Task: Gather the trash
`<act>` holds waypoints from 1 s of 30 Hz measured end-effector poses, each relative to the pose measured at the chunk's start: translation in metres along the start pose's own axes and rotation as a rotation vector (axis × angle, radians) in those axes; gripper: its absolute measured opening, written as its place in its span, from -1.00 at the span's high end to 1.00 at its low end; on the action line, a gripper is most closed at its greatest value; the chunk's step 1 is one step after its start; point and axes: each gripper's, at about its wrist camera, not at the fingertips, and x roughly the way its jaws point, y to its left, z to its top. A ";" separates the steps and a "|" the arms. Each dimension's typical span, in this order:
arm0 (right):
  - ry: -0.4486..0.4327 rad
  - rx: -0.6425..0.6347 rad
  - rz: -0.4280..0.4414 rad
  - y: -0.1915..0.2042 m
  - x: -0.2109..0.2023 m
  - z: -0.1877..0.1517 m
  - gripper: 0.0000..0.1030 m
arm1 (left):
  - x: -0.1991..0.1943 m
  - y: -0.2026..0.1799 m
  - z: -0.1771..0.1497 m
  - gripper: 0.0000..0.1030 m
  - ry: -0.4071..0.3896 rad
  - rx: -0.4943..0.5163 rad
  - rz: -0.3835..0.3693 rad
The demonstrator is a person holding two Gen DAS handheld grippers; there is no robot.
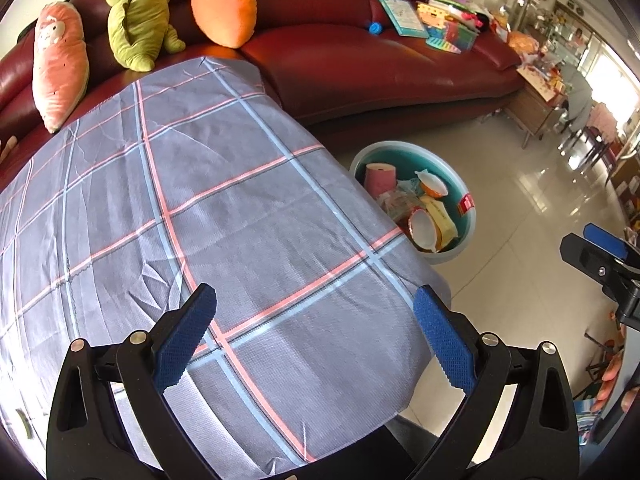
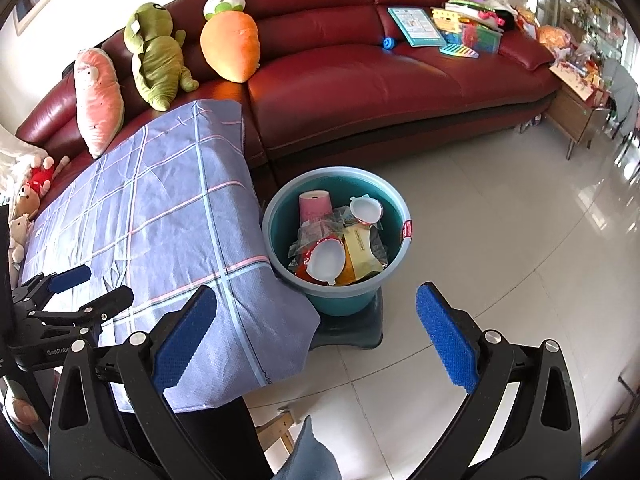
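A teal bucket (image 2: 394,208) stands on the tiled floor beside the table; its rim also shows in the left wrist view, bucket (image 1: 468,216). Inside lie a pink paper cup (image 2: 315,206), white plastic cups (image 2: 326,261), a yellow packet (image 2: 360,250) and clear wrappers. My right gripper (image 2: 316,300) hangs open over the table corner and floor, just short of the bucket, holding nothing. My left gripper (image 1: 314,300) is open above the bare checked tablecloth (image 1: 200,208), nothing between its fingers. The left gripper (image 2: 90,284) also appears at the left of the right wrist view.
A dark red leather sofa (image 2: 380,76) runs behind the table, with plush toys (image 2: 230,46) on the left and books and toys (image 2: 460,28) on the right. A wooden side table (image 2: 576,116) stands far right. Glossy tiled floor (image 2: 500,248) spreads right of the bucket.
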 end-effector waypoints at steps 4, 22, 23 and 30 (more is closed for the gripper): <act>0.014 0.018 0.011 -0.004 0.007 -0.003 -0.86 | 0.005 -0.002 0.000 -0.92 -0.006 0.008 0.019; 0.043 0.002 -0.037 -0.005 0.029 -0.010 -0.86 | 0.020 -0.008 -0.005 -0.92 0.003 0.017 0.043; 0.043 0.000 -0.039 -0.005 0.030 -0.009 -0.86 | 0.020 -0.008 -0.005 -0.92 0.005 0.018 0.043; 0.043 -0.004 -0.044 -0.005 0.031 -0.009 -0.86 | 0.022 -0.009 -0.005 -0.92 0.010 0.021 0.048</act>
